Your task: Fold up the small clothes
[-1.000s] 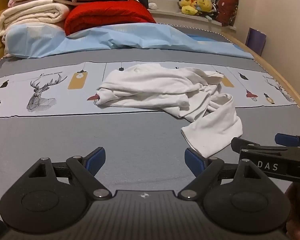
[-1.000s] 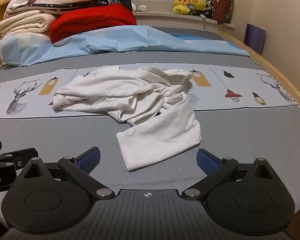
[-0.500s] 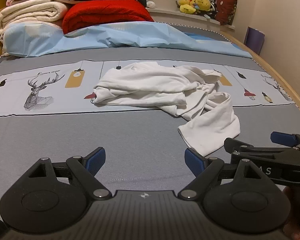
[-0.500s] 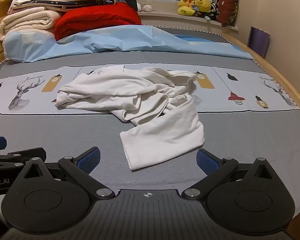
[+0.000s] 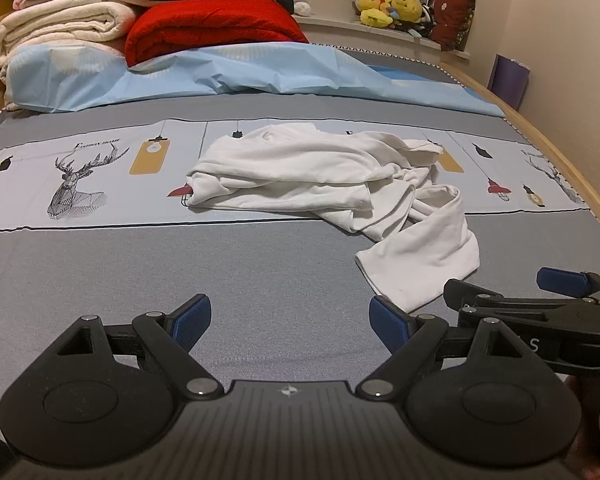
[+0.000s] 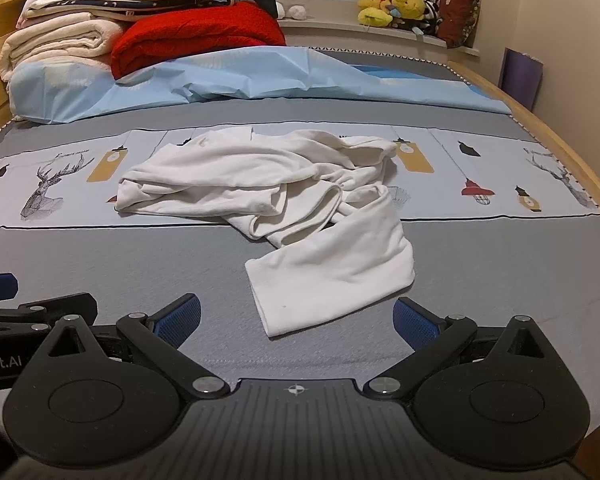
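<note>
Two grippers: both hover low over the bed, side by side, each with nothing between its blue pads.
Left gripper (image 5: 290, 318): fingers spread wide, above bare grey sheet; its right pad (image 5: 386, 322) sits just beside the near hem of the garment, not touching it as far as the view shows.
Right gripper (image 6: 296, 318): fingers spread wide, with the near end of the garment lying ahead in the gap between the pads.
Cross views: the right gripper's black arm enters the left wrist view at the lower right; the left gripper's arm enters the right wrist view at the lower left.
White garment (image 6: 268, 184): crumpled and unfolded in the middle of the bed, bunched across the pale printed band, with one flat section (image 6: 332, 272) trailing toward the cameras onto the grey area.
Bed sheet (image 5: 148, 280): grey, crossed by a pale band printed with a deer head (image 5: 80, 184), lamps and tags.
Light blue cover (image 6: 228, 76): rumpled across the far part of the bed, well apart from the garment.
Folded bedding (image 5: 64, 20): cream blankets stacked at the far left, touching a red blanket (image 5: 212, 28) beside them.
Plush toys (image 6: 392, 8): yellow, grouped on the window ledge beyond the bed.
Bed frame (image 6: 548, 128): wooden rail along the right edge.
</note>
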Tool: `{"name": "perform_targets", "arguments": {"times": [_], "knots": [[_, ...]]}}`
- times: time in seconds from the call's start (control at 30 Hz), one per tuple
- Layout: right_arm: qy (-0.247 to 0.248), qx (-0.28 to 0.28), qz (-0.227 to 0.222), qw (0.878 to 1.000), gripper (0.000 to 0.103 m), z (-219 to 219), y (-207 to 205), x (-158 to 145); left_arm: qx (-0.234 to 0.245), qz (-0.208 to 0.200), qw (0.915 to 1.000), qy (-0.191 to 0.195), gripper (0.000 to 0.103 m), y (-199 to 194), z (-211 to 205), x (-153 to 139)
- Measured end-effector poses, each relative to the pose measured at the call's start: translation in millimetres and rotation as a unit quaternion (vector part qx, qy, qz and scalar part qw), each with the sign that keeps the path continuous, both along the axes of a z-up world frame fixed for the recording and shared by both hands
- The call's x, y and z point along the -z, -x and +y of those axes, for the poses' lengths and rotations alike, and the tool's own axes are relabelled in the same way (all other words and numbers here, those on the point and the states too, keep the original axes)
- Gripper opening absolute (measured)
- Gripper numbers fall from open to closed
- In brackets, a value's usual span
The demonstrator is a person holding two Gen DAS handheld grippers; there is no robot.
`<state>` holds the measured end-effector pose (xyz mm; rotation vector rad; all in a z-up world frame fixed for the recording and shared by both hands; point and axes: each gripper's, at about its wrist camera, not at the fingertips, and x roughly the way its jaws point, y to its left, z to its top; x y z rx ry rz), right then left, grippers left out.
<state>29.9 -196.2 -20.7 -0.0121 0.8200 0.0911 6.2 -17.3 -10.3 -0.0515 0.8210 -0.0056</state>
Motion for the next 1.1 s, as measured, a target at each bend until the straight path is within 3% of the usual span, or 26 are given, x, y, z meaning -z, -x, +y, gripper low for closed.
{"name": "perform_targets", "arguments": {"times": [0.6,0.7,0.83,1.1], "knots": [[-0.008,-0.006,-0.005,1.000,0.097,1,1,0,-0.005,-0.002,1.0000,0.004,0.090,0,2,-3],[-0.024,-0.007,-0.011,1.000,0.092,-1,0,-1,-0.004,-0.005,1.0000,0.002,0.090,2,1,-3],[-0.035,-0.006,-0.031,0.999,0.086,-2,2,-3,-0.006,-0.016,0.9998,-0.005,0.089,4,-2,-4],[-0.050,-0.013,-0.072,0.996,0.085,3,3,-8,-0.023,-0.059,0.9978,-0.020,0.089,8,2,-14]]}}
